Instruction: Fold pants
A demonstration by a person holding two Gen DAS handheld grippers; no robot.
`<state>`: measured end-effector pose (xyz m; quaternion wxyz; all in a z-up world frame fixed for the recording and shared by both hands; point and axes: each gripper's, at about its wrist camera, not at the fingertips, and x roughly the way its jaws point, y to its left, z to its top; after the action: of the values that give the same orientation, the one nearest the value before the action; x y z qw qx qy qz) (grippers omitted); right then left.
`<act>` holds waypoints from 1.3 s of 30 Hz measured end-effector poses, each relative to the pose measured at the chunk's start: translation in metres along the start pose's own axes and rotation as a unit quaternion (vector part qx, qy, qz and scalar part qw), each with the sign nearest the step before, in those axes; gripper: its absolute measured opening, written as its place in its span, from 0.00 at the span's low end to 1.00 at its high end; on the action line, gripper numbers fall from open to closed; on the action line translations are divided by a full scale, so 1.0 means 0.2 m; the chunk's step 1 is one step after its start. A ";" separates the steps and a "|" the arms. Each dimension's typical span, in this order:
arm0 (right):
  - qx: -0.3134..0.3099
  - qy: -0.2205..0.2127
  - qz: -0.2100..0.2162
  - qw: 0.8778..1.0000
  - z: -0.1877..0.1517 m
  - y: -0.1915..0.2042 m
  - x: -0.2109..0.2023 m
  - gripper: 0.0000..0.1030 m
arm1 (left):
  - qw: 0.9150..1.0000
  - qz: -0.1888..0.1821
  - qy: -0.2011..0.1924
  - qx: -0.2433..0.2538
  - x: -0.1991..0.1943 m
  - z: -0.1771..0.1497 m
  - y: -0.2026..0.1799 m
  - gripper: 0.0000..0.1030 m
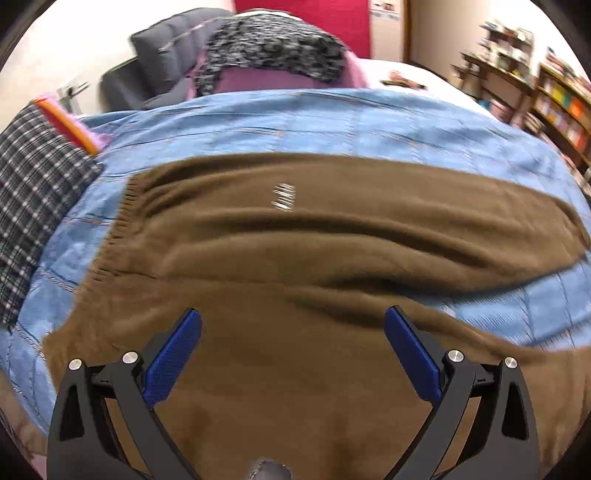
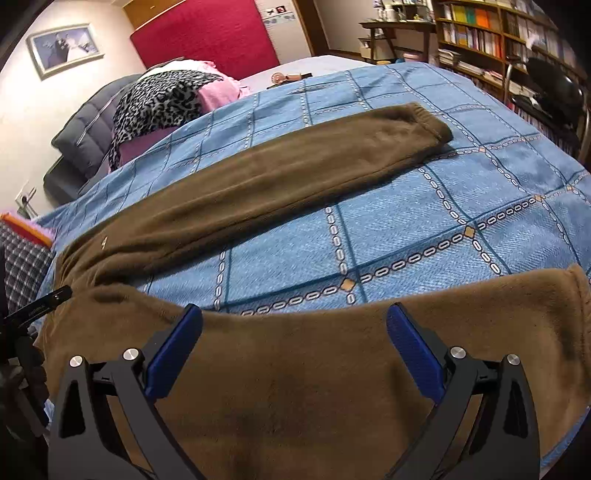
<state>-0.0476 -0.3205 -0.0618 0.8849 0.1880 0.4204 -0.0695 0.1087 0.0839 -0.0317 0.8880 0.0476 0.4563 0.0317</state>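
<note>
Brown fleece pants [image 1: 295,236] lie spread on the blue patterned bedspread [image 1: 258,125]. In the left wrist view the waistband is at the left and a small white logo [image 1: 283,197] shows on the far leg. My left gripper [image 1: 293,325] is open, low over the near leg close to the waist. In the right wrist view the far leg [image 2: 280,166] stretches to its cuff at the upper right, and the near leg [image 2: 332,354] lies under my open right gripper [image 2: 295,325]. Bedspread [image 2: 406,229] shows between the two legs. Nothing is held.
A plaid cloth [image 1: 33,192] with an orange edge lies at the bed's left. A leopard-print cloth on pink bedding [image 2: 166,96] and a dark cushion sit at the head. Bookshelves [image 2: 480,33] and a chair [image 2: 550,96] stand to the right. Small items [image 2: 288,78] lie at the far edge.
</note>
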 end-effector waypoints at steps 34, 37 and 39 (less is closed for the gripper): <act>-0.016 0.074 -0.014 0.997 0.09 0.13 0.40 0.98 | 0.942 -0.076 0.048 -0.323 0.84 0.69 1.31 0.75; -0.019 0.075 -0.015 0.997 0.10 0.13 0.41 0.98 | 0.943 -0.072 0.072 -0.317 0.87 0.68 1.29 0.66; -0.015 0.075 -0.015 0.997 0.09 0.11 0.41 0.98 | 0.946 -0.064 0.073 -0.309 0.86 0.68 1.28 0.63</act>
<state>0.0249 -0.3043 -0.1088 0.8525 0.1727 0.4895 -0.0619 0.3157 0.3480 -0.0618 0.8234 -0.2613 0.4898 0.1175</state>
